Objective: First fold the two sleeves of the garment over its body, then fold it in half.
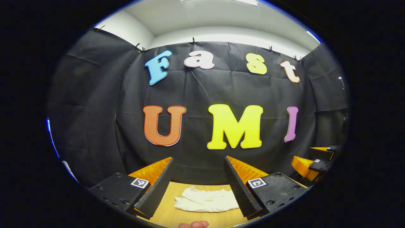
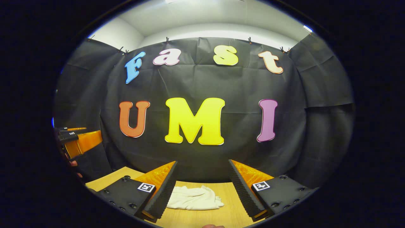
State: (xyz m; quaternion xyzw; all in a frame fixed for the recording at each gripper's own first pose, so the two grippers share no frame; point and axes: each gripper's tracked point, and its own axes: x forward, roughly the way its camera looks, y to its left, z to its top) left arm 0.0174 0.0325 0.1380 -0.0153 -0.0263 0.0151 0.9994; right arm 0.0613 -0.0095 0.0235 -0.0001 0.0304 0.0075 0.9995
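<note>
A white garment lies crumpled on the wooden table, seen low in the left gripper view between my left gripper's wide-open fingers, well below them. The right gripper view shows the same garment below my right gripper, which is open too and holds nothing. Both grippers hover above the table, facing the booth wall. The right gripper appears at the right edge of the left gripper view, and the left gripper at the left edge of the right gripper view.
The black cloth wall stands close behind the table's far edge. A fingertip pokes in at the bottom of the left gripper view. Bare table lies to the right of the garment.
</note>
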